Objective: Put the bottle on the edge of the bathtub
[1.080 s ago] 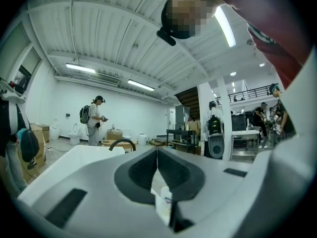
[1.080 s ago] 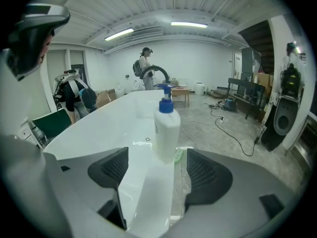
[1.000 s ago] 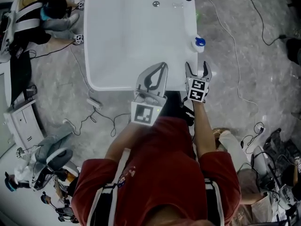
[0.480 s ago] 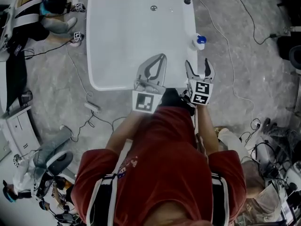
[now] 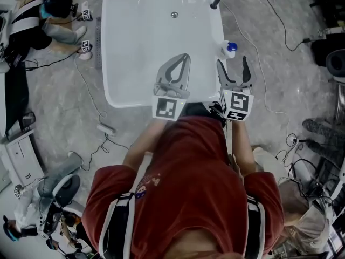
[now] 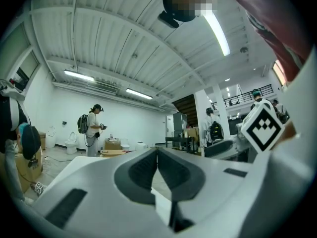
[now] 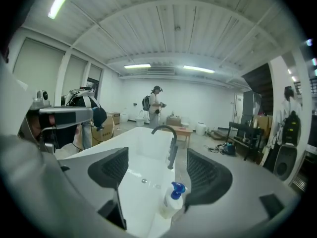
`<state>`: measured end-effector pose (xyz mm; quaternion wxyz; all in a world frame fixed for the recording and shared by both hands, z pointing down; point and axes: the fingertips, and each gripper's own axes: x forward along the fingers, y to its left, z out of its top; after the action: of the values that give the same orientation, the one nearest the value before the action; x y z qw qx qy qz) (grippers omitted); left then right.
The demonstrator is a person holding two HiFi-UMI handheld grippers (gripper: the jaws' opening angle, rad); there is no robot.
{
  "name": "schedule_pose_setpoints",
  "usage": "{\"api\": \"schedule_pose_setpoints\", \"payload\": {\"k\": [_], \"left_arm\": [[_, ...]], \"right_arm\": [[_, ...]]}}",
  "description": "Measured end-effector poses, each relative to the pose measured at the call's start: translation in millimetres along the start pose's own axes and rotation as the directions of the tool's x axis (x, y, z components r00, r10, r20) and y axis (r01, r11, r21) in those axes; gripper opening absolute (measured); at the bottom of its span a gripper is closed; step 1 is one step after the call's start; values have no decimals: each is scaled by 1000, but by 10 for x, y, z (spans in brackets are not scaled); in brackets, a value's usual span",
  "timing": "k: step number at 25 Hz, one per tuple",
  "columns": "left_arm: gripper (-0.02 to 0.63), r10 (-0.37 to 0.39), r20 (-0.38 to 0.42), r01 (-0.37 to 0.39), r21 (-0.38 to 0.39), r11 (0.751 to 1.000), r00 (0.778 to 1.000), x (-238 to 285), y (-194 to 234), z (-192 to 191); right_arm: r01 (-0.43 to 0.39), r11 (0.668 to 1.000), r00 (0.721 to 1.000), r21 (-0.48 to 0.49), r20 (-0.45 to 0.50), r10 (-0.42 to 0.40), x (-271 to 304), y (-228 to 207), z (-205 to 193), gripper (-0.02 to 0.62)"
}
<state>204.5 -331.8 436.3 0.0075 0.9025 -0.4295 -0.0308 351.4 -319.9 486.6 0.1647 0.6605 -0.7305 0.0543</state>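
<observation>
Already the bottle (image 5: 230,48) stands on the right edge of the bathtub (image 5: 135,47), just beyond the wide-open, empty right claw (image 5: 232,62), with the left claw (image 5: 185,58) closed on nothing, so placing looks done; next, withdraw without bumping it.

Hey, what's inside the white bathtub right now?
Inside the white bathtub only a small round metal drain shows, near the far end. The left hand-held gripper, jaws shut, covers part of the near end, so that patch can't be checked.
</observation>
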Motion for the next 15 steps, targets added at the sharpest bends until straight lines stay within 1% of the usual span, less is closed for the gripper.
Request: {"api": "schedule_pose_setpoints", "payload": {"k": [2, 4, 6, 8, 11, 15], "left_arm": [[15, -11, 5, 11, 26, 1000, 1000, 24, 25, 30], [15, -18, 10, 17, 29, 999, 1000, 41, 44, 88], [15, -14, 25, 14, 29, 999, 1000, 51, 68, 188], [15, -7, 47, 5, 46, 999, 999, 72, 101, 309], [15, 3, 72, -7, 57, 998, 997, 105, 131, 462], [15, 9, 76, -16, 86, 996, 997, 117, 137, 608]], "right_arm": [[10, 1000, 999, -27, 44, -8, -32, -6, 175, 357], [17, 999, 996, -44, 85, -13, -77, -5, 337, 357], [22, 999, 992, -43, 127, -17, -131, -12, 520, 357], [24, 999, 986, -32, 167, -19, -174, -23, 724, 357], [13, 999, 984, -35, 180, -7, -222, 2, 976, 357], [-1, 999, 984, -49, 180, 10, -256, 40, 1168, 357]]}}
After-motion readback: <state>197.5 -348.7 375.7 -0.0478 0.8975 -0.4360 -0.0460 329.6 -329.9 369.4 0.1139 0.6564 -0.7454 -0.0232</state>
